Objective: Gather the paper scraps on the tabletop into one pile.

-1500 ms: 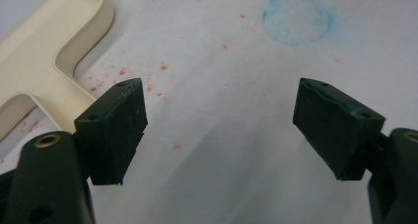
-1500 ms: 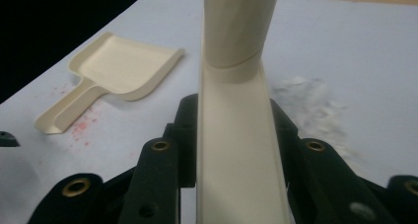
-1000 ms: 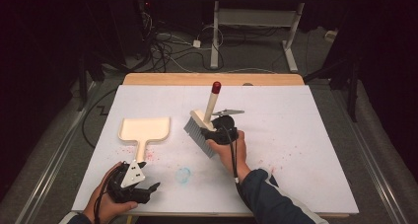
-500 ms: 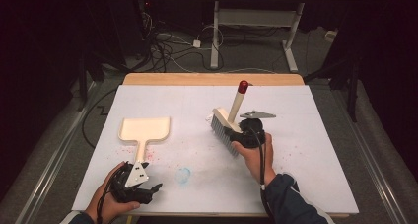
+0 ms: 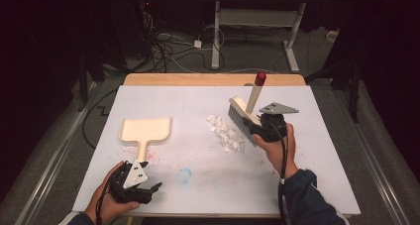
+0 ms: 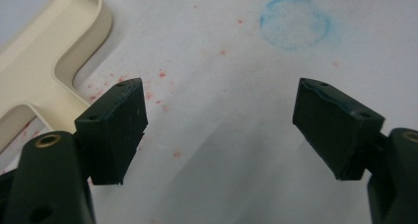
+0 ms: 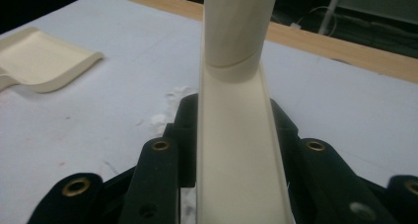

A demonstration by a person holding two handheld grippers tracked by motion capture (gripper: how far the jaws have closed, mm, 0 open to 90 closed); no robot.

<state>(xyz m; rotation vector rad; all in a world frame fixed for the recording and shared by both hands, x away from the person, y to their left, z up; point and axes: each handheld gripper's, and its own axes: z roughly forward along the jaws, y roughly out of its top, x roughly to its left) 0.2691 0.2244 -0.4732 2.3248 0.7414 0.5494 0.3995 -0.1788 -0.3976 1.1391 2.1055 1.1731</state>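
At the left side of the table (image 5: 317, 185), near the front edge, the left gripper (image 5: 148, 189) rests low in the person's hand. In the left gripper view its two jaws stand wide apart and hold nothing; between them is only the white table cover with red specks and a faint blue ring (image 6: 295, 21). The handle of the cream dustpan (image 5: 145, 131) lies just beyond this gripper, not touching it. The pan lies flat, with its wide part pointing to the far side of the table.

More to the middle, a small pile of white scraps (image 5: 225, 133) lies on the cover, well apart from the dustpan.

At the right, the right gripper (image 5: 261, 131) is clamped on the body of the brush (image 5: 242, 113). In the right gripper view the jaws press on both sides of the cream brush body. The bristles stand just beside the right side of the scraps, and the handle with the red tip rises up and away.

I judge that the work is sweeping the scraps into the dustpan. The scraps seem gathered, but none is in the pan, and the pan is not yet taken up. So most of the work is left.
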